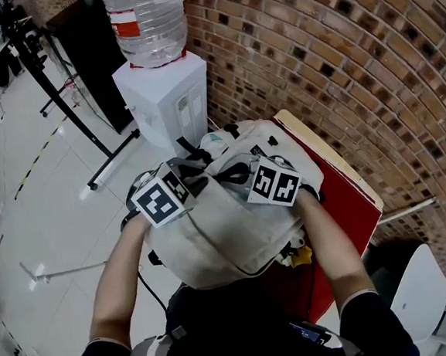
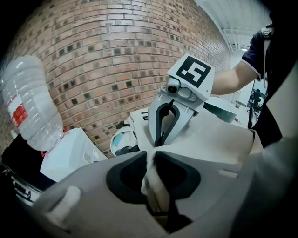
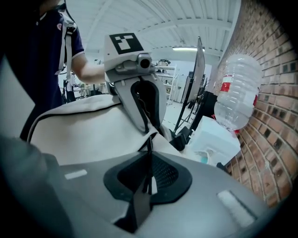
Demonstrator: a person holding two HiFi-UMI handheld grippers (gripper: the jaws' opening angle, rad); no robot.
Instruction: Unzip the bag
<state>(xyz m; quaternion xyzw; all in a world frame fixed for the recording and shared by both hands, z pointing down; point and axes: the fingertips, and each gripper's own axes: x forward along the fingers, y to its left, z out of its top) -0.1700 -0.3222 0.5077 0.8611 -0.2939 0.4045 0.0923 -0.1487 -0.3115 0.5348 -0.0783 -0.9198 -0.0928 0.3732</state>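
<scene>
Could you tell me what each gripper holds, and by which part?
Left gripper: a fabric fold of the white bag. Right gripper: a thin dark strip, probably the zipper pull.

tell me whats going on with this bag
A person is working on a pale grey bag on a red table by a water dispenser. The left gripper pinches a fold of bag fabric in its fingers, while the right gripper is shut on a thin dark tab, probably the zipper pull. Whether the zipper has moved yet I cannot tell.

Left gripper (image 2: 151, 160), right gripper (image 3: 149, 158) clamped tight
</scene>
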